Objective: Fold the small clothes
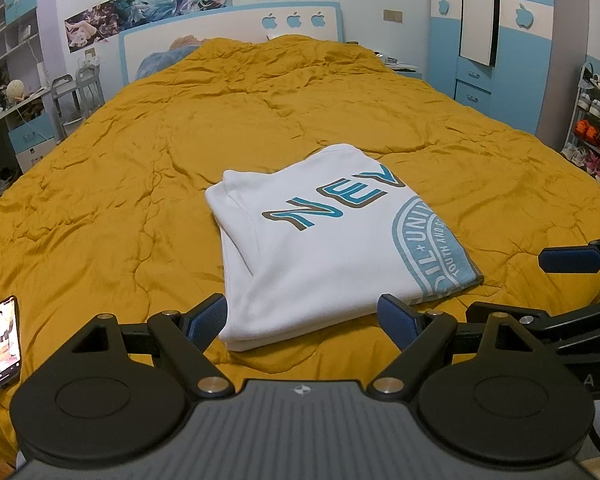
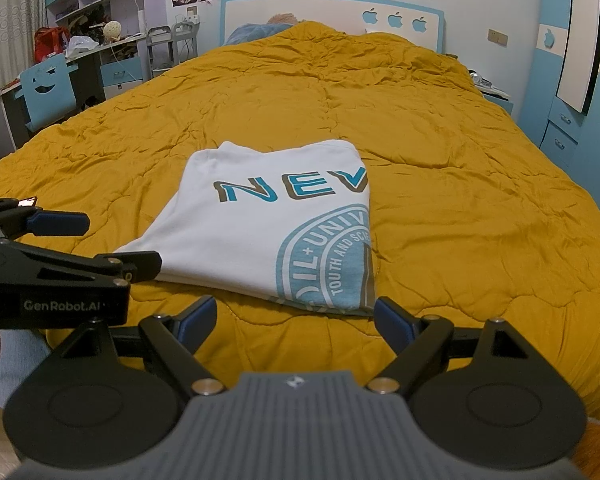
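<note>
The shirt (image 1: 320,240) lies folded into a compact white rectangle on the quilt (image 1: 140,160), close to the bed's near edge and roughly midway along it, with the headboard end far beyond. Its print faces up: "NEV" lettering and part of a round blue badge run off the right-hand fold. Its long axis runs away from the near edge toward the headboard, skewed a little in both views. Layered edges show at the near left corner, so it looks folded more than once; I judge the folding nearly or fully done.

The left gripper (image 1: 302,318) sits just at the shirt's near edge, jaws wide apart and empty, the near left corner lying between its pads. The right gripper (image 2: 296,320) is also spread and empty, its right pad just beside the near right corner with the badge. Both are about equally near, each facing its own corner; the shirt lies straight ahead of both.

A phone (image 1: 2,344) rests by the quilt's near left edge, well apart from the shirt.
</note>
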`<state>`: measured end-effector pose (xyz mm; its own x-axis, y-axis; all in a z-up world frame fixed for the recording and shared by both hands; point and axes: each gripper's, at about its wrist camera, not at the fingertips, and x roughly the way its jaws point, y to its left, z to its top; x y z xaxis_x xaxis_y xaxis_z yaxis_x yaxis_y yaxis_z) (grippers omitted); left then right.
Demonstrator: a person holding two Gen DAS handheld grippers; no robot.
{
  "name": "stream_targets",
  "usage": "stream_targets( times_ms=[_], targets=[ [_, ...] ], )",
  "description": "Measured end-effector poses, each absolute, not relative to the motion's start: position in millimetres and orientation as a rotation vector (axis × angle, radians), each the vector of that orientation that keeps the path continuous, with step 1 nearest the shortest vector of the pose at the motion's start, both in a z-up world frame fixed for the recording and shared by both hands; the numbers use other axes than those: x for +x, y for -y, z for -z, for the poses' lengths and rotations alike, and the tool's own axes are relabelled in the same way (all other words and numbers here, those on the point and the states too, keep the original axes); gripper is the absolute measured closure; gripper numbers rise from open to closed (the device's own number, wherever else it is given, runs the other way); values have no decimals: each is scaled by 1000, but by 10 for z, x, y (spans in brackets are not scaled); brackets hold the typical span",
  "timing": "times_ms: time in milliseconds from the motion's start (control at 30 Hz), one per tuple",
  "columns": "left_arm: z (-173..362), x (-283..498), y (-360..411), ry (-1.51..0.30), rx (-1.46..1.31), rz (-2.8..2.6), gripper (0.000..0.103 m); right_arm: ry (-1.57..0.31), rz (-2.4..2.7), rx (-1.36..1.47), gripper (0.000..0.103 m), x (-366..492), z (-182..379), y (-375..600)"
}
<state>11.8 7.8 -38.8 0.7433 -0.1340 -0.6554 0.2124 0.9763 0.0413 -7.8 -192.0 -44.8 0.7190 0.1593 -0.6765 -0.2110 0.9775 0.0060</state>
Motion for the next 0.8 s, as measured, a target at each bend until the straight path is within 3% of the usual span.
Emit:
stream_targets(
  times_ms=[800],
  targets=[
    [387, 124, -98, -710, 114, 189, 4, -741, -209, -81, 21, -53, 460, 1937]
  ],
)
